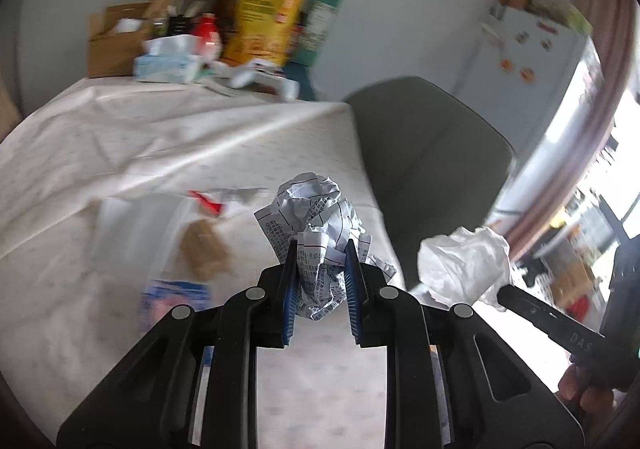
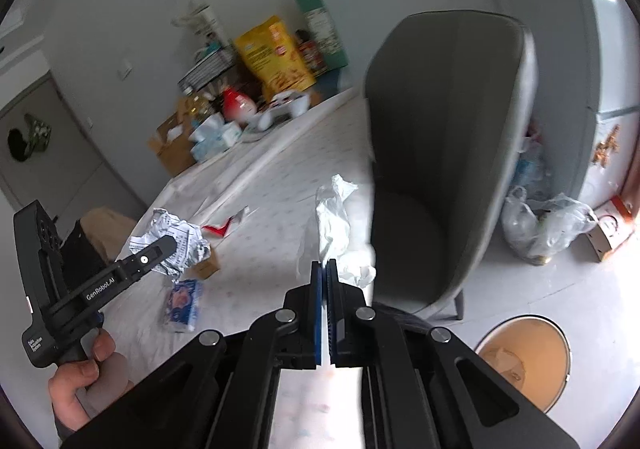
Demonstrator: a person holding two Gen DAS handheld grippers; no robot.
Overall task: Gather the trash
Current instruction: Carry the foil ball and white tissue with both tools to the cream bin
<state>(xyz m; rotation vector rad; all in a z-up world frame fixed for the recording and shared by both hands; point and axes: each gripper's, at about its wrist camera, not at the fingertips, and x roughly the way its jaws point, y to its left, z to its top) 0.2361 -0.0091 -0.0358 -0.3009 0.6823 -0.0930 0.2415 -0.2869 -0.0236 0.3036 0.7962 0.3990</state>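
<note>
On the worktop (image 1: 120, 137), under a white patterned cloth, loose litter lies at lower left of the left wrist view: a red-and-white wrapper (image 1: 218, 201), a brown card (image 1: 204, 247) and a blue packet (image 1: 176, 297), all blurred. At the far edge, upper left, stand a yellow bag (image 1: 266, 21), a green carton (image 1: 322, 21), a red-capped bottle (image 1: 208, 35), a tissue pack (image 1: 168, 65) and a cardboard box (image 1: 114, 45). A grey chair (image 2: 448, 153) stands against the worktop's right edge. In the right wrist view, a round bin (image 2: 528, 357) sits on the floor at lower right, filled clear bags (image 2: 540, 221) lie behind the chair, and a pale fridge (image 2: 592, 49) with magnets fills the upper right.

The left gripper (image 1: 322, 261) has its blue fingers (image 1: 354, 281) clamped on a paper ball (image 1: 316, 217), crumpled white sheet with printed text, held above the worktop's right side. The right gripper (image 2: 325, 269) has its fingers pressed nearly together on a white plastic bag (image 2: 332, 217), thin and crinkled, standing up from them near the chair.
</note>
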